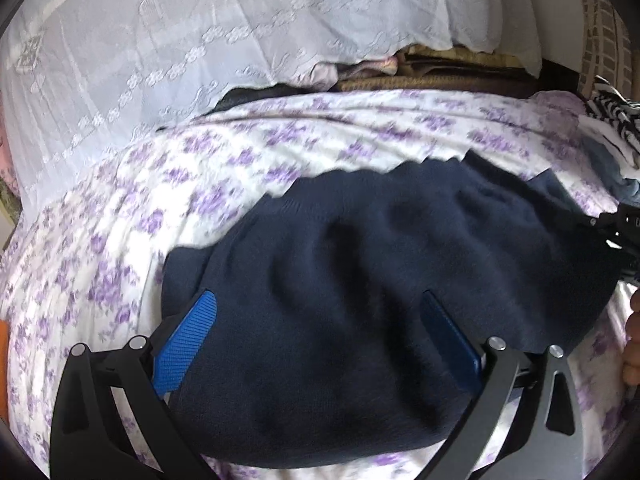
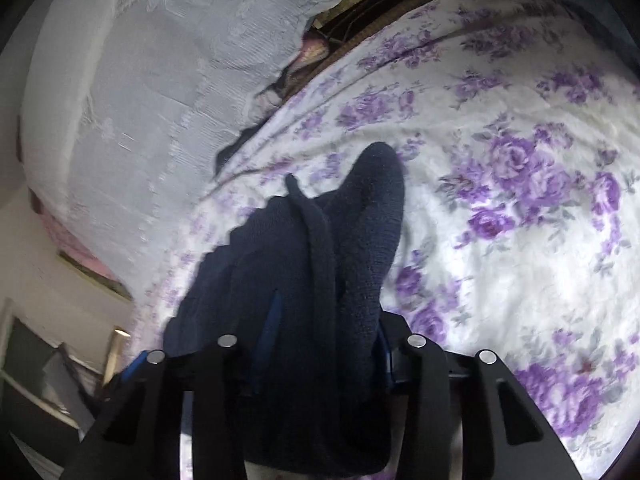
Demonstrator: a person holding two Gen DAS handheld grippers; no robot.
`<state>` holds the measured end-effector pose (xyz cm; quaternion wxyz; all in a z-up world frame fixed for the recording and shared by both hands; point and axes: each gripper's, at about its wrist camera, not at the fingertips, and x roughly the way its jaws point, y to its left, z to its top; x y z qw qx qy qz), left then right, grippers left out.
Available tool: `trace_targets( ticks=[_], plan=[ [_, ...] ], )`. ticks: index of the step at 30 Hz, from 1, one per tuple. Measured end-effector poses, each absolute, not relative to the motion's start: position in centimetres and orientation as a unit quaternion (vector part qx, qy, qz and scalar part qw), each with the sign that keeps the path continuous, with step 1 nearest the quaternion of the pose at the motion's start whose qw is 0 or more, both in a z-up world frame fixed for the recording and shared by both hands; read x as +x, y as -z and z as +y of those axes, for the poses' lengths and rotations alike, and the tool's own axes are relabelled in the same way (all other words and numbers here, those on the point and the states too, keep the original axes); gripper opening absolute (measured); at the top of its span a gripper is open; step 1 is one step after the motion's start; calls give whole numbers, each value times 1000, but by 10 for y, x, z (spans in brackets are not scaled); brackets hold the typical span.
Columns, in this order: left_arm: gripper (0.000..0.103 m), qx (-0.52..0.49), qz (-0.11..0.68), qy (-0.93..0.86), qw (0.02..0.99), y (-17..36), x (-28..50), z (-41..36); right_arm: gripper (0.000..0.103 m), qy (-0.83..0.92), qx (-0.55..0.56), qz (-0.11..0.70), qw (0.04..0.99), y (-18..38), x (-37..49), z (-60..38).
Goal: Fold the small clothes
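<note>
Left gripper (image 1: 320, 336): black slotted arms, silver pivot screws, ribbed blue pads (image 1: 188, 340), lower frame. Right gripper (image 2: 324, 344): same black arms, silver screws, blue pad edges.

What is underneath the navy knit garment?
The navy knit garment lies on a white sheet with purple flowers, visible all around it. Whatever sits directly beneath the garment is covered.
</note>
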<state>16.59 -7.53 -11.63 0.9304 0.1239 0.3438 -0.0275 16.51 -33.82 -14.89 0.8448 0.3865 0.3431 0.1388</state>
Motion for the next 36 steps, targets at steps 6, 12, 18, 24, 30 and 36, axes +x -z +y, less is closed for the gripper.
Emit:
trace_targets(
  ticks=[6,12,18,24,30,36],
  plan=[
    [99,138,365,13,920,135,184,-94,42,-137,401,354,833,157,172,-338],
    [99,94,381,30,919,141,189,-81,22,-117,394,338,847,153,165,-337],
    [99,94,378,29,920,142,188,-80,22,-110,365,321,867,138,160,-330],
    [99,78,384,39,919,142,189,-75,21,-99,345,315,878,124,157,-323],
    [99,72,384,48,919,134,186,-72,21,-92,319,307,892,101,151,-311],
    [99,72,375,56,922,110,194,-83,21,-85,293,296,905,84,147,-295]
  ],
)
